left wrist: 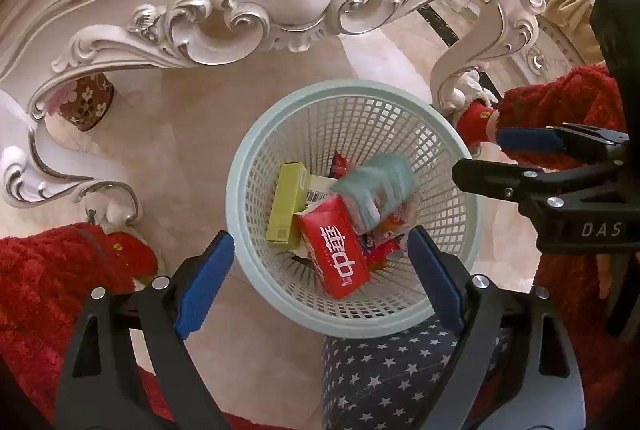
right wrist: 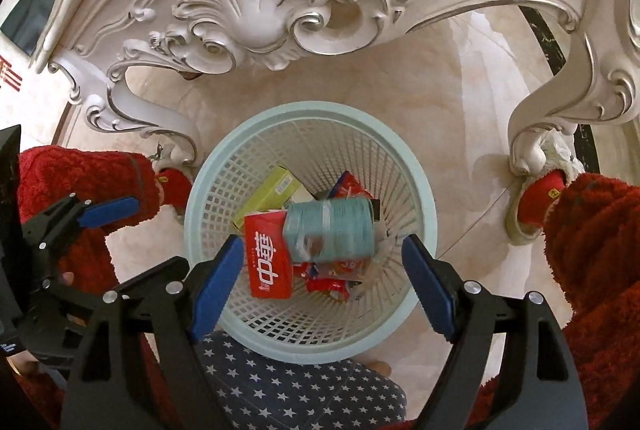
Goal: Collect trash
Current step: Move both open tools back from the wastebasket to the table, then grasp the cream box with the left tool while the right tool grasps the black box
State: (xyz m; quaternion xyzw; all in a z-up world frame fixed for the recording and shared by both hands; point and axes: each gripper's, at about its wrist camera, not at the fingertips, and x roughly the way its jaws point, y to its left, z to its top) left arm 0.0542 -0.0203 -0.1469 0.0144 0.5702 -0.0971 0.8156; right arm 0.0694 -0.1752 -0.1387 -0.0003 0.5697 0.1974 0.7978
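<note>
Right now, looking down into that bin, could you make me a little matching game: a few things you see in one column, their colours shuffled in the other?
Things:
1. Mesh wastebasket
2. Carton with white Chinese lettering
3. Slim box lying against the basket wall
4. Gripper pads

Colours:
A. Blue
B. Yellow-green
C. Pale mint
D. Red

Pairs: 1-C, 2-D, 3-B, 4-A
</note>
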